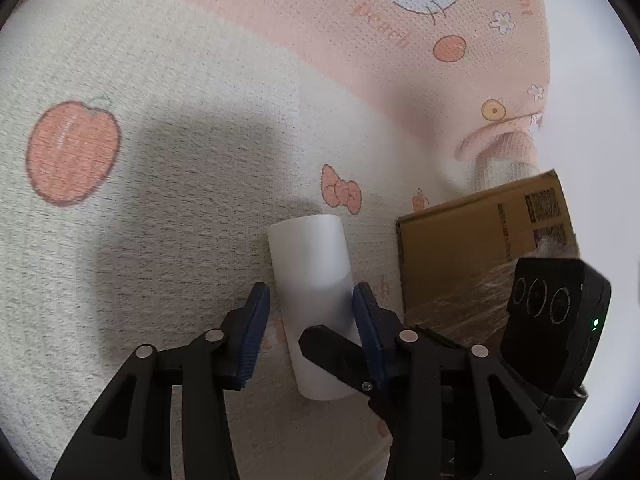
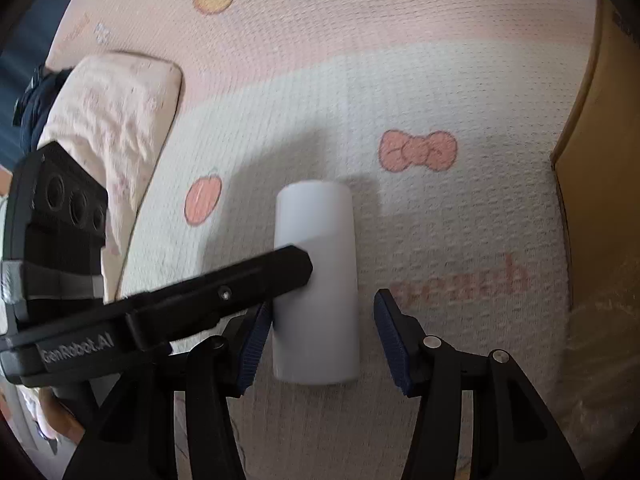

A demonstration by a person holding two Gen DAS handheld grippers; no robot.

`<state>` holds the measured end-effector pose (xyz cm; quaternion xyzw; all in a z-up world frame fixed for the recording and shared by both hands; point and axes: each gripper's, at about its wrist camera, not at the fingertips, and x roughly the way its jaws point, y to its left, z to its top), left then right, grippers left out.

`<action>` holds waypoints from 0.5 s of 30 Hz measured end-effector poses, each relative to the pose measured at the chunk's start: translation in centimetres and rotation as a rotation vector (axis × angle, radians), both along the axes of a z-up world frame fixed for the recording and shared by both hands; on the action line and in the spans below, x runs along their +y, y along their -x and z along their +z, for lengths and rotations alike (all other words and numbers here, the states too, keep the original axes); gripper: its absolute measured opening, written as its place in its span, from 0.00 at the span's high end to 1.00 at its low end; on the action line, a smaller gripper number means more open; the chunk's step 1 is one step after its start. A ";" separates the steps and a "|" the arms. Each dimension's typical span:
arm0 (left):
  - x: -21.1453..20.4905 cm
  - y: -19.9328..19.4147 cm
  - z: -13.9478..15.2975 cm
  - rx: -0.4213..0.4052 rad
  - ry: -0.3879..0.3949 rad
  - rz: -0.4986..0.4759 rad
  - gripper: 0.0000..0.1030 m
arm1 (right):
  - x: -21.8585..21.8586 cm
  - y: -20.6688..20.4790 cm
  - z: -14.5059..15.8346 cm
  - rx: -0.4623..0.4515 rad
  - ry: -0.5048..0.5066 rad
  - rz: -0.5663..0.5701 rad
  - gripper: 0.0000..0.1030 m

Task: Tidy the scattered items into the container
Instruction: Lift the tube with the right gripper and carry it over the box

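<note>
On a textured cream-and-pink play mat [image 1: 168, 248] printed with peaches, bows and a cartoon cat, a plain white cylindrical tube [image 1: 312, 300] lies on its side, its length running away from both cameras. Both grippers crowd over its near half.

In the left wrist view, the left gripper [image 1: 311, 300] straddles the white tube with its blue-padded jaws apart. The right-hand pad sits against the tube's side, while a narrow strip of mat shows between the left-hand pad and the tube, so nothing is clamped. A black finger of the other gripper crosses over the tube's near end.

In the right wrist view, the right gripper [image 2: 322, 322] also has its jaws spread. The left-hand blue pad lies just beside or touching the tube's edge; the right-hand pad stands clearly apart from it, with mat between. A black finger of the left gripper lies slantwise over the tube's middle.

The brown cardboard box [image 1: 476, 256] stands on the mat just to the right of the tube, one wall facing it. A folded pale pink cloth [image 2: 112, 120] lies at the left of the right wrist view, well apart from the tube.
</note>
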<state>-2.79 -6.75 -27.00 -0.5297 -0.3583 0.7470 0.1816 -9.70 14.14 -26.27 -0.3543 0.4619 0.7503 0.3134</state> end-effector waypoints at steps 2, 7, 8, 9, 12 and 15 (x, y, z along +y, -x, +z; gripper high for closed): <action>-0.1 0.2 -0.3 -0.007 -0.018 0.009 0.55 | 0.1 0.2 -0.1 -0.006 0.004 0.003 0.52; 0.2 0.2 -0.2 -0.011 -0.015 0.013 0.56 | 0.0 1.2 -0.5 -0.023 0.015 0.043 0.56; 0.2 0.1 -0.1 -0.006 -0.004 0.016 0.57 | -0.1 1.2 -0.7 -0.017 0.029 0.045 0.56; 0.1 -0.1 0.2 0.000 0.002 0.019 0.57 | -0.2 1.3 -0.6 -0.012 0.031 0.051 0.57; -0.2 -0.7 1.0 0.009 0.012 0.021 0.57 | -0.4 1.4 -0.2 -0.005 0.025 0.069 0.58; -0.5 -1.6 2.3 0.042 0.023 0.044 0.57 | -0.8 1.5 0.7 0.013 0.017 0.086 0.58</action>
